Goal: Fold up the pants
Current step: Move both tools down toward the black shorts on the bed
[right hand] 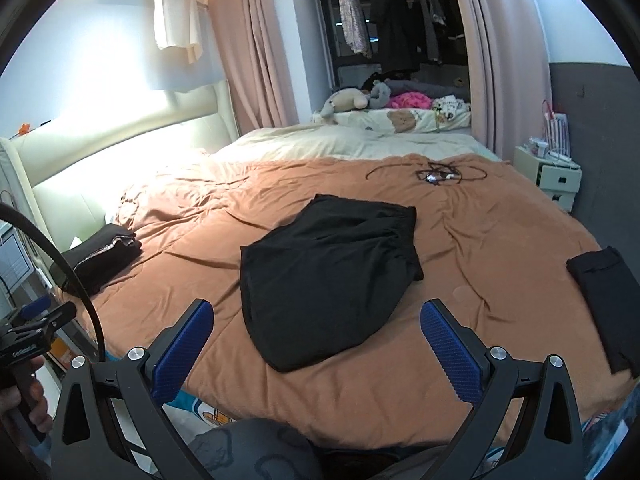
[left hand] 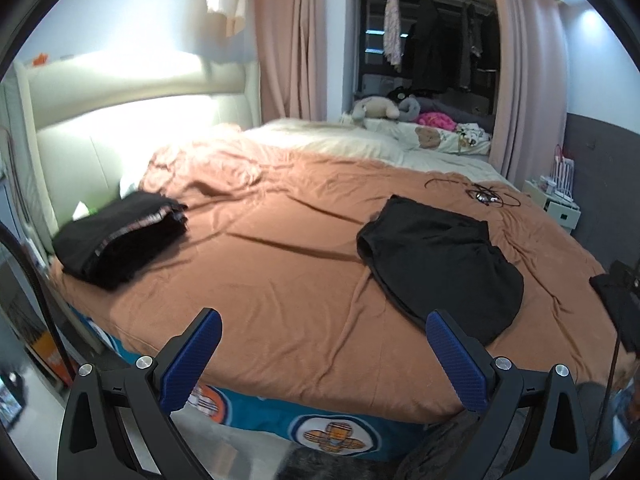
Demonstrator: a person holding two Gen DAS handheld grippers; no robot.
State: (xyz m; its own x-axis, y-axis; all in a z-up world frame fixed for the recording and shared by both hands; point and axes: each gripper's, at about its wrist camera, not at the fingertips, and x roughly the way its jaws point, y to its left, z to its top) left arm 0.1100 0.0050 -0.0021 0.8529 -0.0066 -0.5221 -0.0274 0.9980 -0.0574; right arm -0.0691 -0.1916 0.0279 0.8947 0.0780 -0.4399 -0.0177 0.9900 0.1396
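Both tongs — left tongs (left hand: pixel 323 330) and right tongs (right hand: pixel 317 322) — hang spread wide and empty over the bed's (right hand: pixel 500 240) near edge. The black pants (right hand: pixel 328 268) lie bunched mid-bed. Risk: black on black hides the seams — a blind pinch could grab the blanket (left hand: pixel 280 280) too.

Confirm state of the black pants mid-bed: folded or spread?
Partly folded. The black fabric pants lie doubled into one short slab on the orange-brown bedspread, no separate legs showing; both hand-held grippers are open and clear of them.
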